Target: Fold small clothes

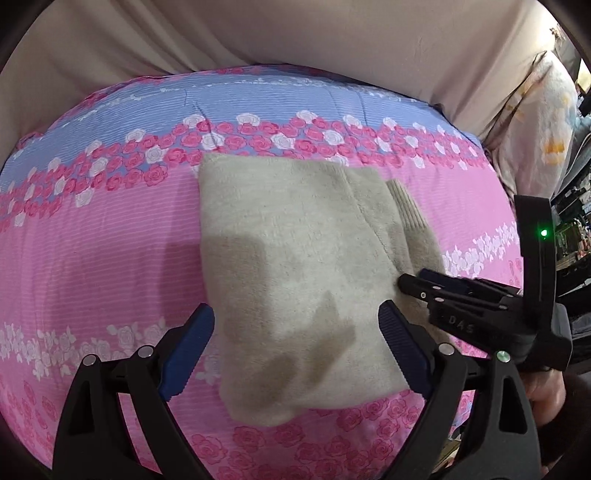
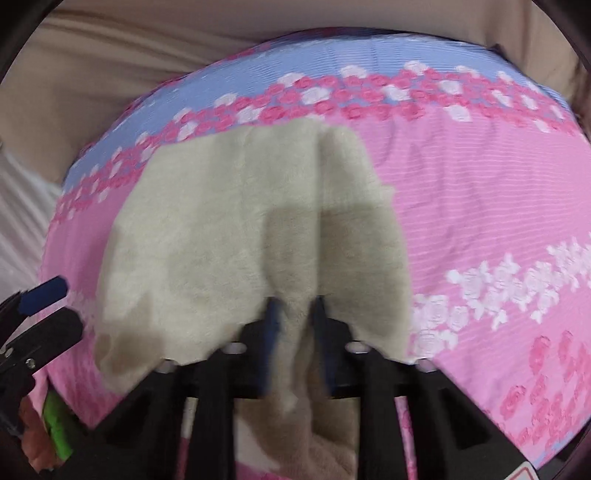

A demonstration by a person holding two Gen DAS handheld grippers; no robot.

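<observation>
A beige fleece garment (image 1: 295, 266) lies folded on the pink and blue floral quilt (image 1: 103, 258), with a ribbed cuff (image 1: 408, 208) sticking out at its right side. My left gripper (image 1: 295, 350) is open and empty, its blue pads either side of the garment's near edge. My right gripper (image 1: 413, 282) shows at the garment's right edge in the left wrist view. In the right wrist view the right gripper (image 2: 295, 314) is shut on a fold of the garment (image 2: 229, 221), which drapes over its fingers. The left gripper's blue fingertip (image 2: 44, 293) shows at far left.
A beige sheet (image 1: 258, 33) covers the surface behind the quilt. A pale flowered cloth (image 1: 543, 122) lies at the far right, with dark clutter beyond it. Something green (image 2: 57, 432) shows at the lower left of the right wrist view.
</observation>
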